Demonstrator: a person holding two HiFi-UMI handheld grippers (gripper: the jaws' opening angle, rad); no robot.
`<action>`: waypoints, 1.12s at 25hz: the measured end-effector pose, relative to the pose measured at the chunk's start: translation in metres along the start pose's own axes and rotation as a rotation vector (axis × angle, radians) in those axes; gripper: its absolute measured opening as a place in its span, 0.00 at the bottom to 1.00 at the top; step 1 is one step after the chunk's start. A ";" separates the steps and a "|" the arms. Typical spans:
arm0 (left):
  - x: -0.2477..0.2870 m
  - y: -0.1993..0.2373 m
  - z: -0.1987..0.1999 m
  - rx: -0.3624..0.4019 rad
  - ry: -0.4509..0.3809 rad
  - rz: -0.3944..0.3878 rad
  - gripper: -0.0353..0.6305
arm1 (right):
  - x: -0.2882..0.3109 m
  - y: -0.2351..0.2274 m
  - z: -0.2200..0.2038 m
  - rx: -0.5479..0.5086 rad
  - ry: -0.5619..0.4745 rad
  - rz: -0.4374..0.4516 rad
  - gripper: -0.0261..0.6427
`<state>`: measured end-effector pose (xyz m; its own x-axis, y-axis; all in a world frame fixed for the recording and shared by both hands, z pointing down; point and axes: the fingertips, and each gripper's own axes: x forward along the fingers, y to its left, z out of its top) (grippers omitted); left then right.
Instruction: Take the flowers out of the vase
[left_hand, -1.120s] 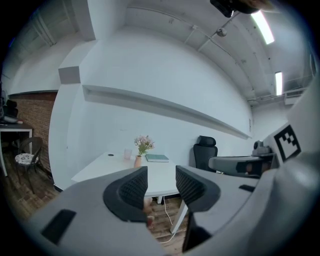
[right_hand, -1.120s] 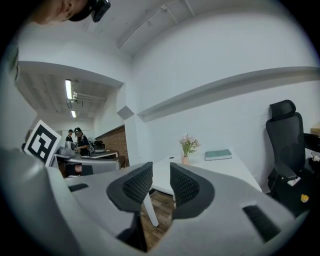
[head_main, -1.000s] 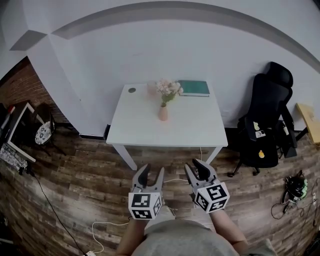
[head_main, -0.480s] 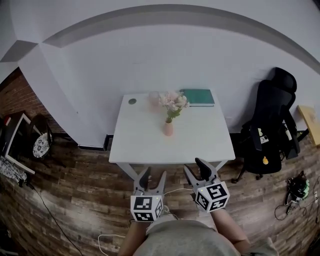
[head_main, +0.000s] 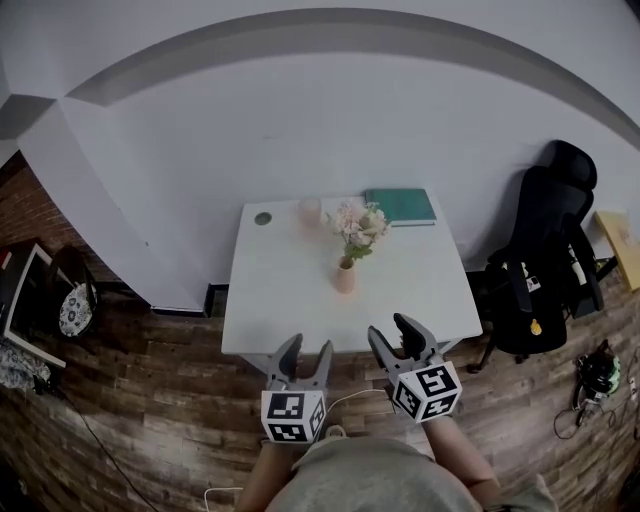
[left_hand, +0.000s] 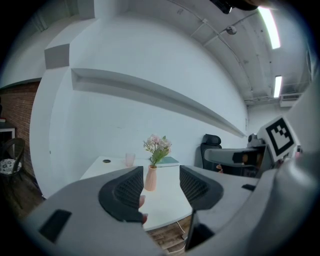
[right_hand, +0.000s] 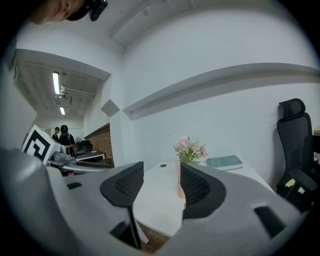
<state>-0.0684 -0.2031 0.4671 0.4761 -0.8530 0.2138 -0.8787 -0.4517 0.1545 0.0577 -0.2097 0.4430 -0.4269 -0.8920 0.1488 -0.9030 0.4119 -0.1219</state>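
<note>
We held our left tool (head_main: 307, 351) with its jaws spread wide and nothing between them. The jaws of our right tool (head_main: 392, 332) were opening, and they too were empty. Both tools pointed over the near edge of the white desk (head_main: 290, 295), side by side and apart from each other. The pink vase (head_main: 345, 279) stood upright near the middle of the desk, ahead of both tools and well apart from them, with the pale pink flowers (head_main: 360, 226) in it. Past the vase, at the desk's far edge, lay a teal book (head_main: 400, 206) and stood a pinkish cup (head_main: 309, 212). A black office chair (head_main: 545, 260) stood off to the right of the right tool.
</note>
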 end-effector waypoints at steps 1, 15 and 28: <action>0.005 0.004 0.001 0.001 0.001 -0.003 0.37 | 0.006 -0.001 0.000 -0.001 0.000 -0.002 0.37; 0.048 0.051 -0.002 -0.021 0.028 0.001 0.36 | 0.080 -0.024 -0.010 0.004 0.039 -0.031 0.38; 0.085 0.069 -0.009 -0.041 0.023 0.033 0.36 | 0.153 -0.061 -0.038 -0.007 0.101 -0.001 0.38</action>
<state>-0.0882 -0.3042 0.5042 0.4480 -0.8608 0.2415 -0.8920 -0.4120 0.1863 0.0460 -0.3640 0.5108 -0.4280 -0.8694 0.2470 -0.9038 0.4122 -0.1150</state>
